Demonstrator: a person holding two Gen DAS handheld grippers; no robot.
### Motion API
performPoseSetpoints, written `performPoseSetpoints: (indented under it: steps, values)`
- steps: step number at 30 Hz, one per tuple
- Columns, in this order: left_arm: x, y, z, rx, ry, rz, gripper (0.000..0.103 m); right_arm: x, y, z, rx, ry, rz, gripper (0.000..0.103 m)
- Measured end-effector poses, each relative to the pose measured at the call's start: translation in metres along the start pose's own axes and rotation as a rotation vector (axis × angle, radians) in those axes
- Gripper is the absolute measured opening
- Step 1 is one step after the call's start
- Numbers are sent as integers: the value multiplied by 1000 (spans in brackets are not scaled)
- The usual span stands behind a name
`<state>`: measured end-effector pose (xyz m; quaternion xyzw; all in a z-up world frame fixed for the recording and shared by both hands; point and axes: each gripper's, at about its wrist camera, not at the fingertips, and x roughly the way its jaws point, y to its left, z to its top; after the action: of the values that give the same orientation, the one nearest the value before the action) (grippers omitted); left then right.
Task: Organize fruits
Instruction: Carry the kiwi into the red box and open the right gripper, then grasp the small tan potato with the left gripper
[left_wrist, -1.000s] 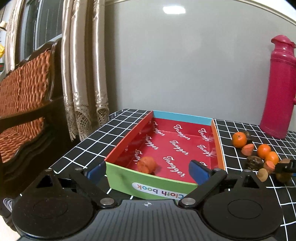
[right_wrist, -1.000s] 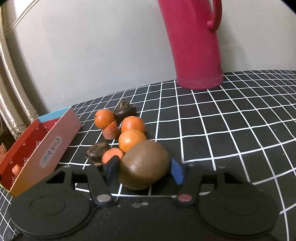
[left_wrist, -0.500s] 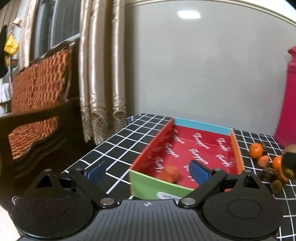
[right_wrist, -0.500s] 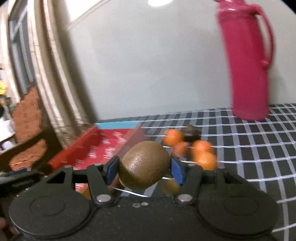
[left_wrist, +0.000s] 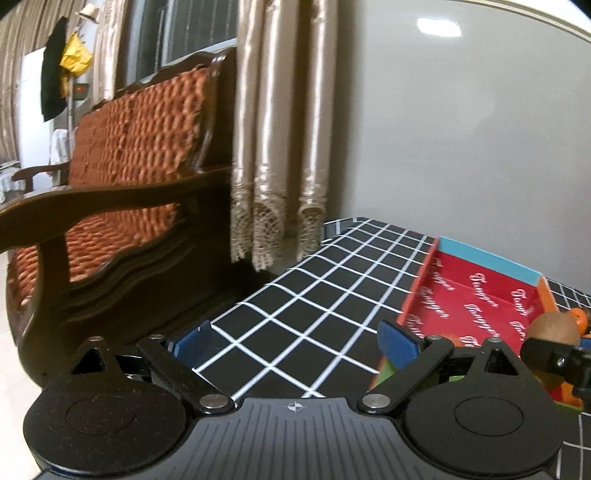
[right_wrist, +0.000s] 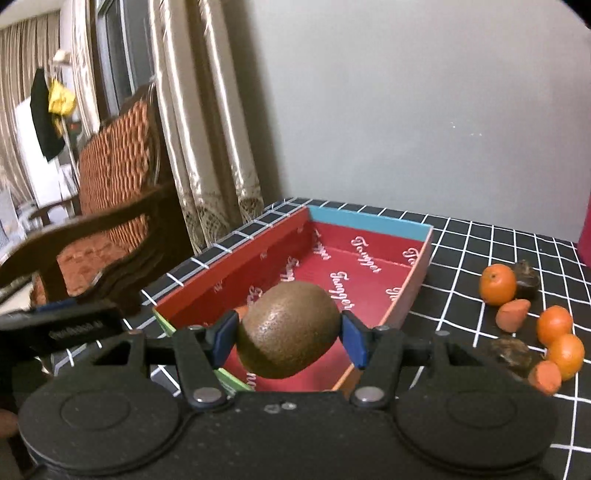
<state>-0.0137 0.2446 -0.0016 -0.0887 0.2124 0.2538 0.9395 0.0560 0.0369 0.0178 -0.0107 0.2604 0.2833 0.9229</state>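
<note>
The right gripper (right_wrist: 288, 338), clamping the kiwi (right_wrist: 288, 328), is now hanging over the red box (right_wrist: 369, 266) instead of the fruit pile at three o'clock; release looks next. The left gripper (left_wrist: 295, 339), jaws apart and empty, is swinging away.

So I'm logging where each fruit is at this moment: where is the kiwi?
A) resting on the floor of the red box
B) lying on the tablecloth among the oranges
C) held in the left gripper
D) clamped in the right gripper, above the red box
D: the kiwi sits pinched between the right gripper pads, held over the red box, while the left gripper is open with nothing in it.
</note>
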Motion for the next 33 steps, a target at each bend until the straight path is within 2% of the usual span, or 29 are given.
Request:
performPoseSetpoints:
  steps: [8, 10, 12, 14, 18, 22, 24, 33]
  values:
    - [4, 11, 0, -5, 4, 7, 96, 15, 8, -9, -23, 43, -1, 60]
    - [3, 9, 0, -8, 3, -1, 96, 10, 4, -9, 11, 21, 24, 60]
    - [1, 4, 0, -2, -1, -11, 96, 3, -1, -7, 37, -9, 37, 65]
    - [-4, -3, 0, 15, -13, -24, 96, -9, -7, -6, 51, -46, 57, 64]
    - [-16, -25, -1, 61, -47, -70, 96, -35, -28, -5, 64, -100, 20, 68]
    - [-27, -51, -2, 95, -57, -133, 96, -62, -62, -12, 102, -136, -68, 76]
    - [-34, -68, -3, 113, -66, -173, 96, -77, -81, -18, 118, -159, -150, 78]
    - [-72, -163, -14, 273, -126, -326, 96, -138, -148, -49, 252, -219, -436, 79]
